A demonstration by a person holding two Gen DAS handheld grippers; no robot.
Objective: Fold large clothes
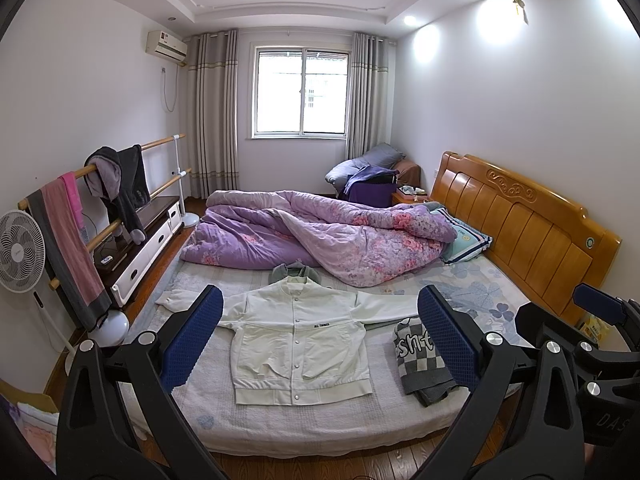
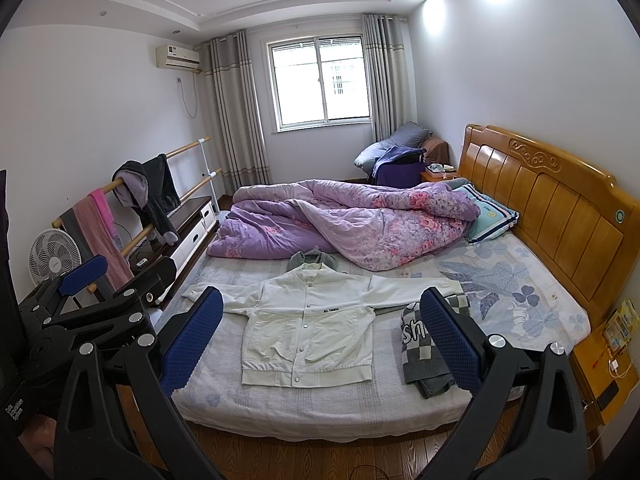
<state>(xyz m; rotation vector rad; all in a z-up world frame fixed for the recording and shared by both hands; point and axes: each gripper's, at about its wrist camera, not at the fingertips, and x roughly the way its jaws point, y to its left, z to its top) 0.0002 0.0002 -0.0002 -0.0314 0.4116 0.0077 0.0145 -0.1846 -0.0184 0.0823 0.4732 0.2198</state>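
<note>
left gripper [image 1: 318, 340]: jaws wide apart, nothing between the blue pads [image 1: 192, 340], held above the near edge of the bed [image 1: 320, 420]. right gripper [image 2: 320, 338]: jaws likewise spread, holding nothing, at the same near edge; each gripper also shows at the side of the other's view. floor [image 2: 320, 460]: dark wood boards below both grippers. jacket [image 1: 300, 344]: white, snap-fronted, lies flat and face up on the near half of the bed, hem toward the cameras, collar away, both sleeves spread out to the sides. sweater [image 1: 424, 360]: grey and white check with lettering, folded, just beside the jacket on the right, its far end touching the right sleeve. grey garment [image 1: 296, 270]: crumpled, just beyond the jacket collar, against the quilt. quilt [image 1: 320, 236]: purple floral, bunched across the far half of the bed. pillow [image 1: 466, 238]: striped, at the right end of the quilt, near the wooden headboard [image 1: 528, 216]. rail [image 1: 120, 184]: wooden bars along the left wall, draped with a pink towel and dark clothes; a fan [image 1: 20, 252] stands beside it. window [image 1: 300, 92]: in the far wall, between grey curtains.
</note>
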